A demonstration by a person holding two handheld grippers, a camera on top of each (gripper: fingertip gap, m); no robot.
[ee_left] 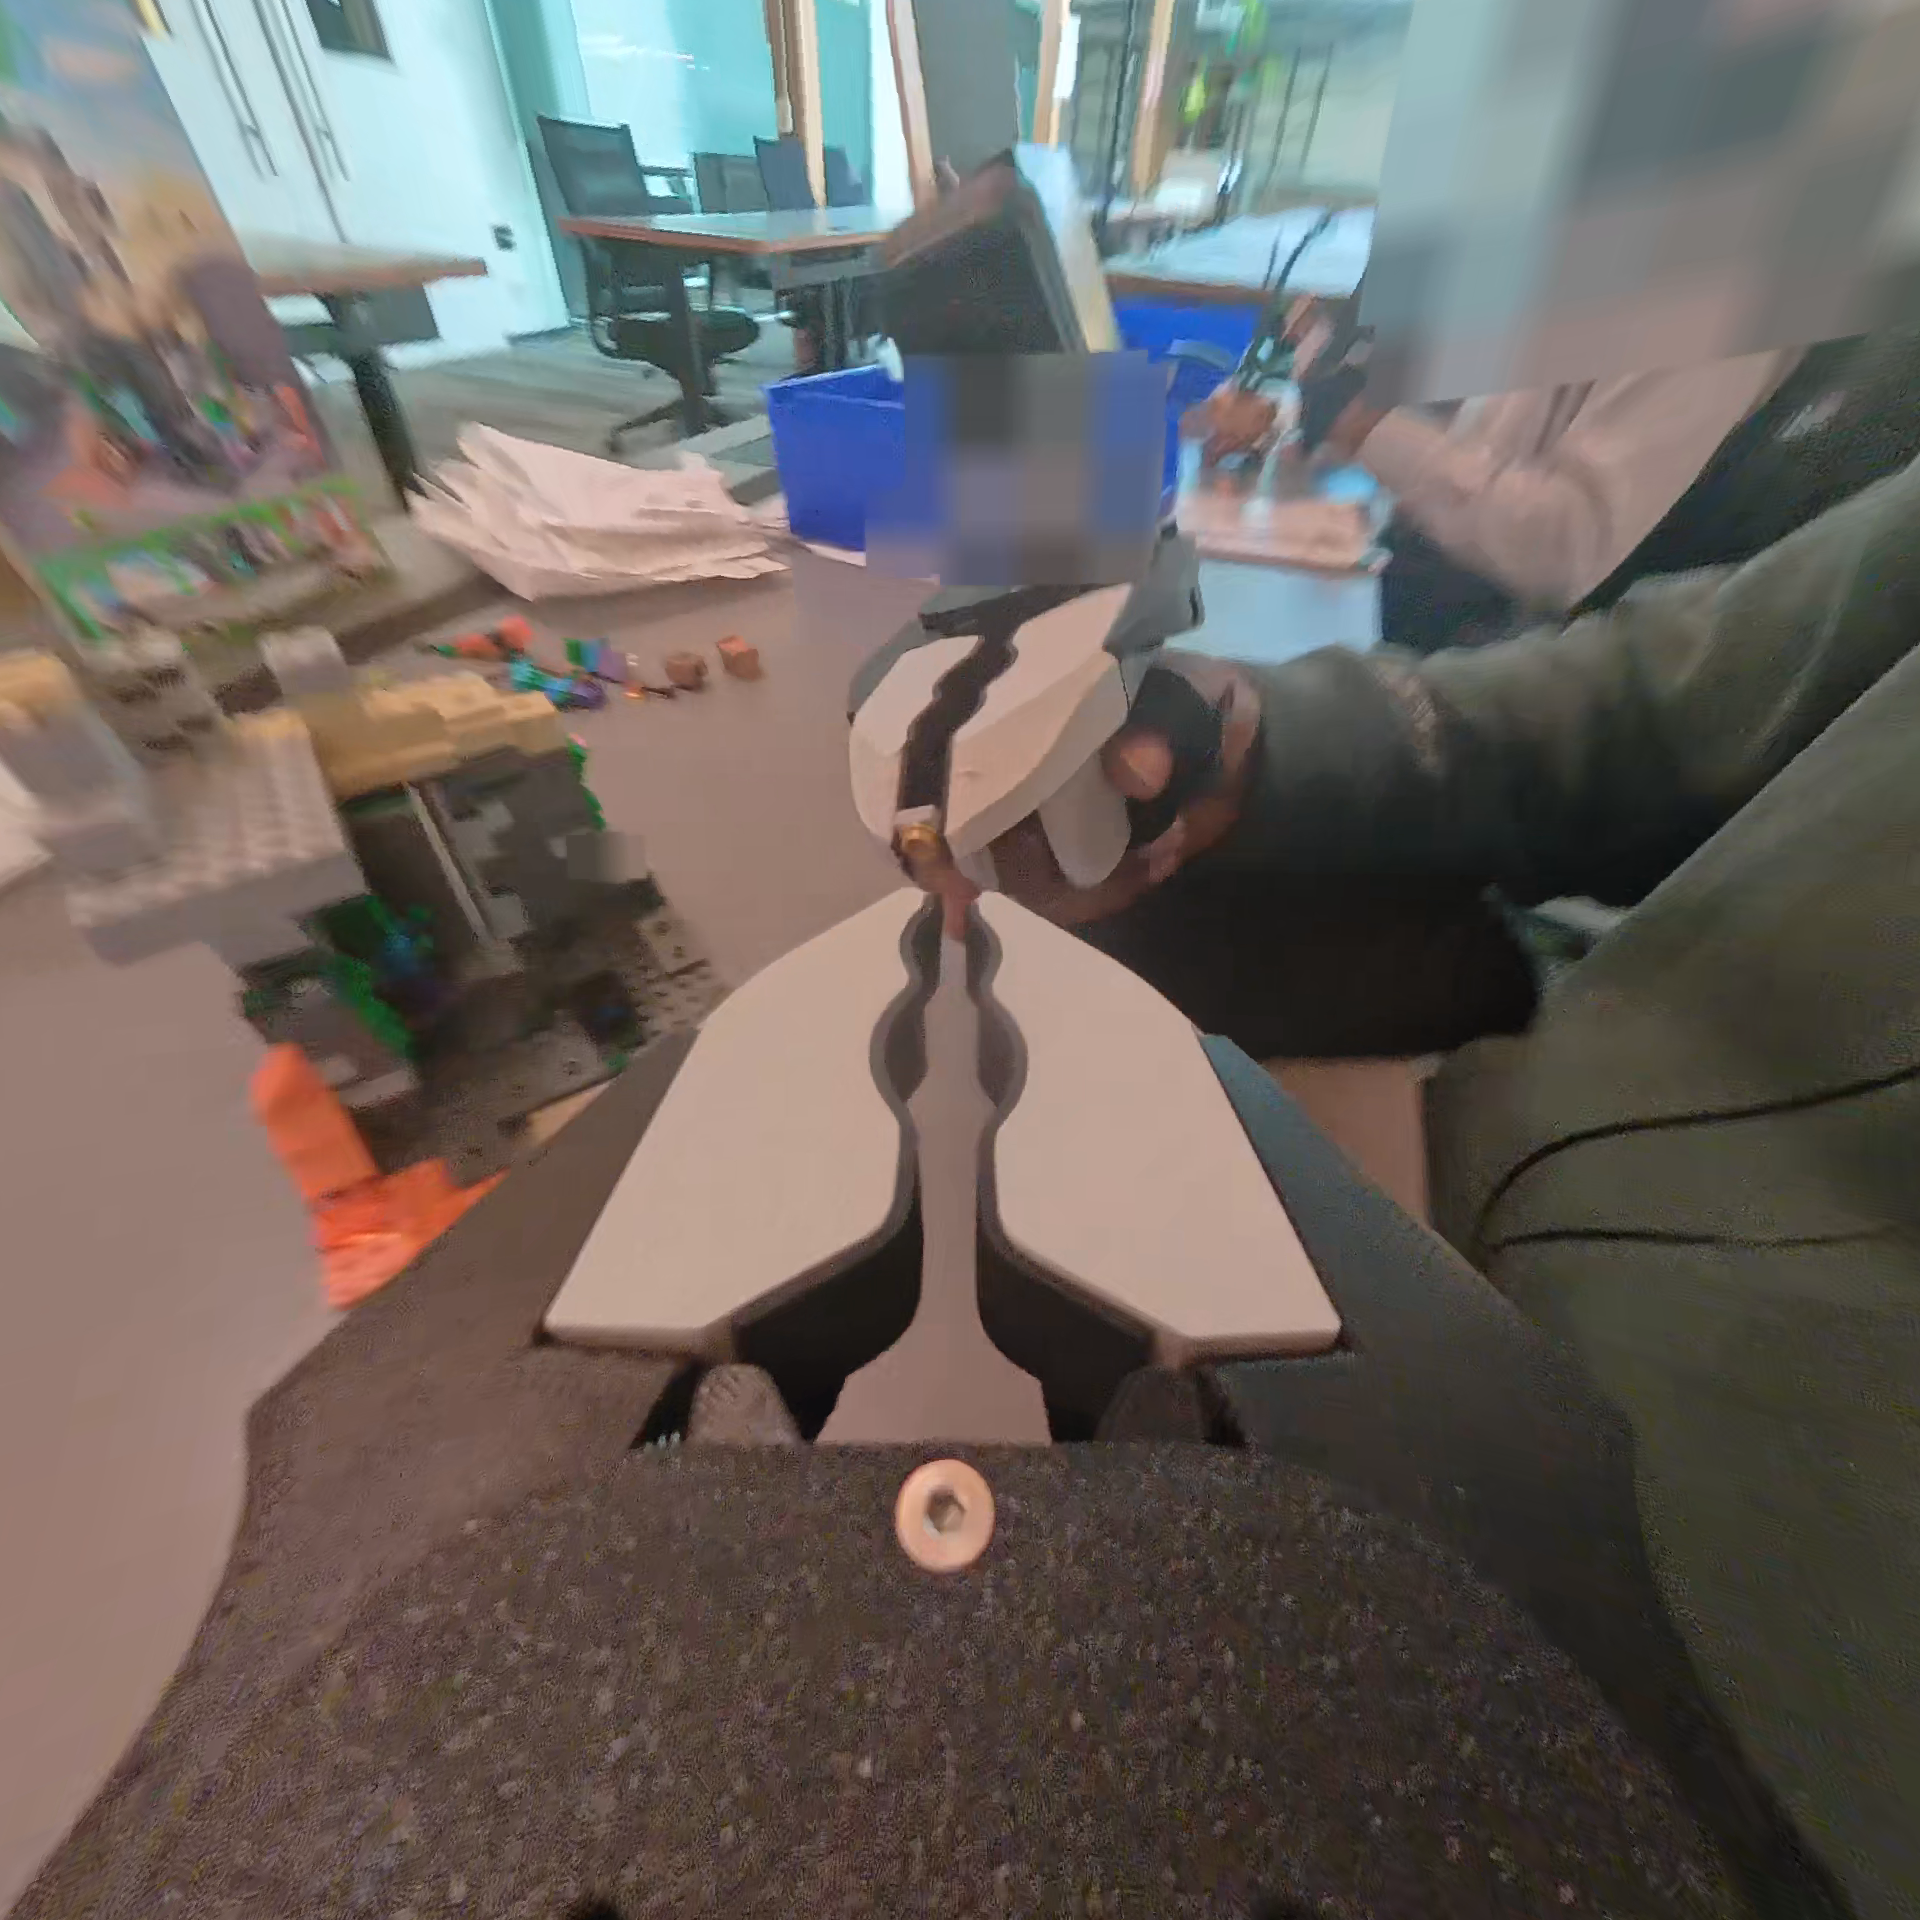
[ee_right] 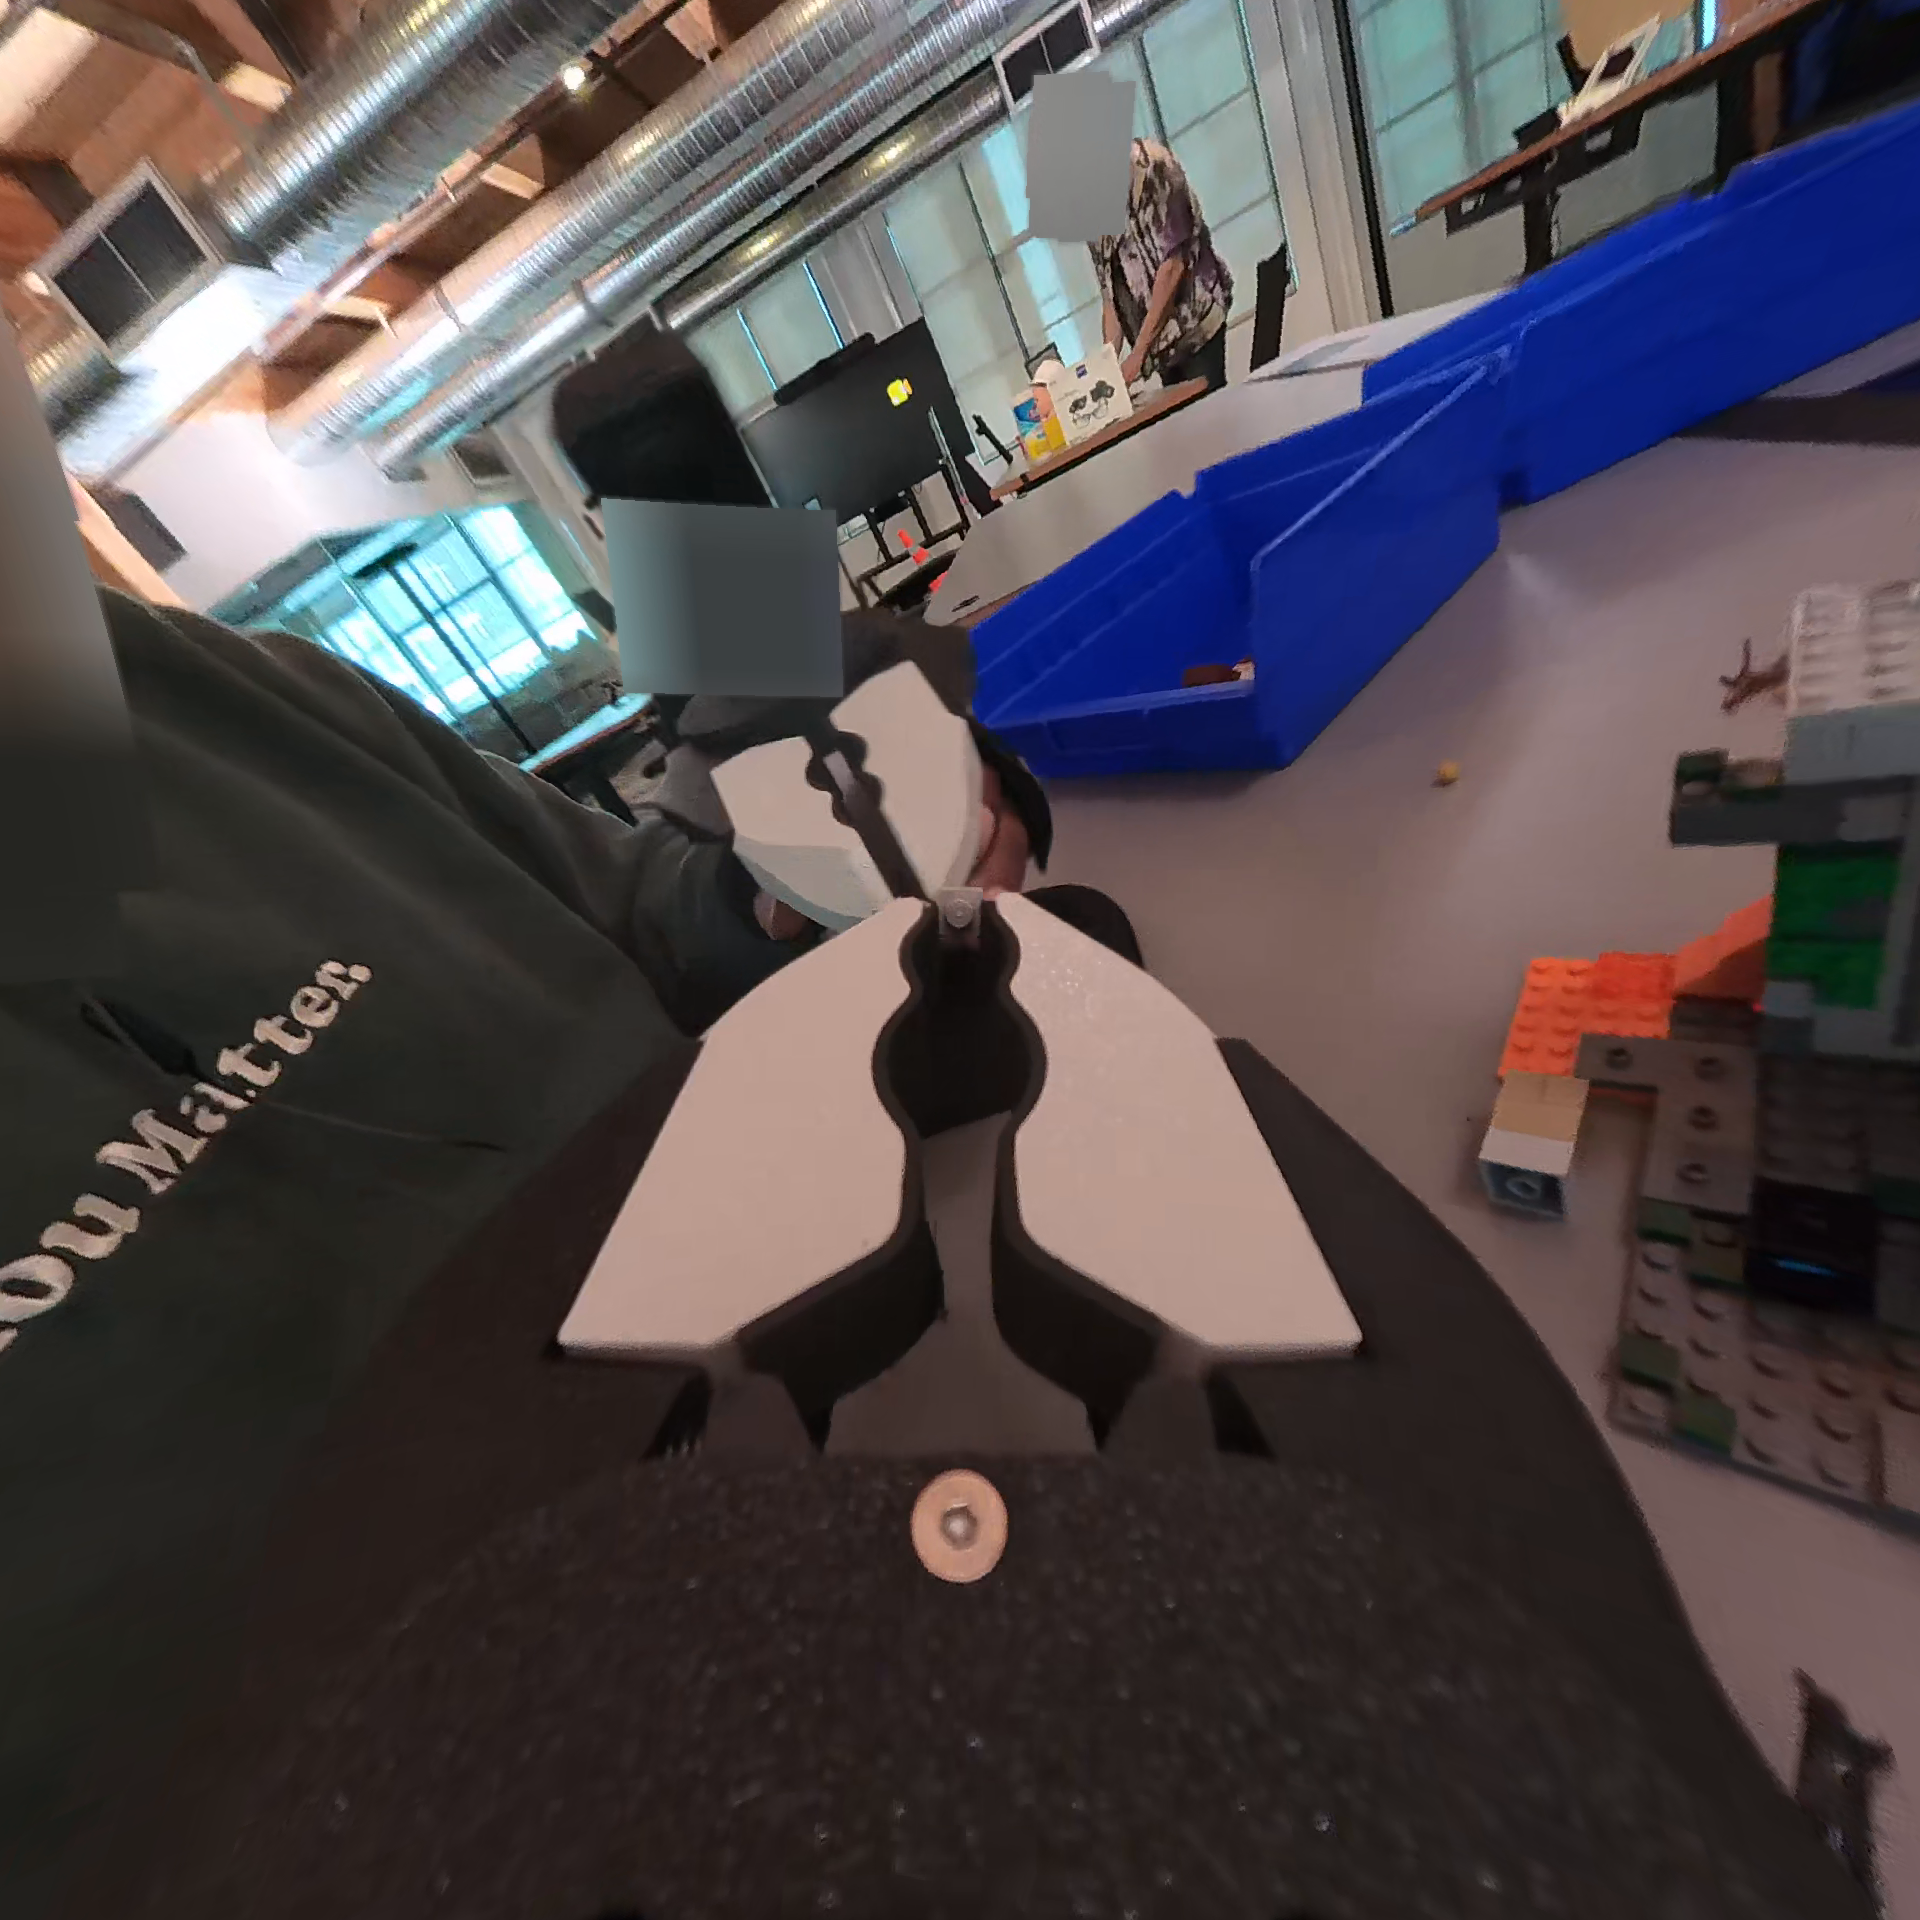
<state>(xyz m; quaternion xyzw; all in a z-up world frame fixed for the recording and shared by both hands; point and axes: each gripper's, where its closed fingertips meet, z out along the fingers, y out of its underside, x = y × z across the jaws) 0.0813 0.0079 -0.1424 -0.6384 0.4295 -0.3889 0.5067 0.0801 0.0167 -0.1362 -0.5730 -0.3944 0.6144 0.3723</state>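
My two grippers meet tip to tip above the grey table. In the left wrist view my left gripper (ee_left: 948, 920) is shut on a thin pink piece (ee_left: 952, 912) that sticks up from its tips. Just above it, the right gripper (ee_left: 923, 831) pinches a small gold round part (ee_left: 918, 837) that joins the pink piece. In the right wrist view my right gripper (ee_right: 957, 914) is shut on a small grey square piece (ee_right: 957, 913) with one stud. The left gripper (ee_right: 906, 883) comes in from the upper left, its tips right at that piece.
A grey, tan and green brick build (ee_left: 343, 831) stands on a dark baseplate (ee_right: 1766, 1382), with orange bricks (ee_right: 1600, 997) beside it. Blue bins (ee_right: 1195, 644) and loose bricks (ee_left: 582, 665) lie farther off. White papers (ee_left: 603, 520) are stacked. A person's dark green sleeve (ee_left: 1662, 935) is on the right. My two grippers' fingertips are within a few centimetres of each other. Both grippers' tips are roughly 15 centimeters from the dark baseplate (ee_right: 1766, 1382).
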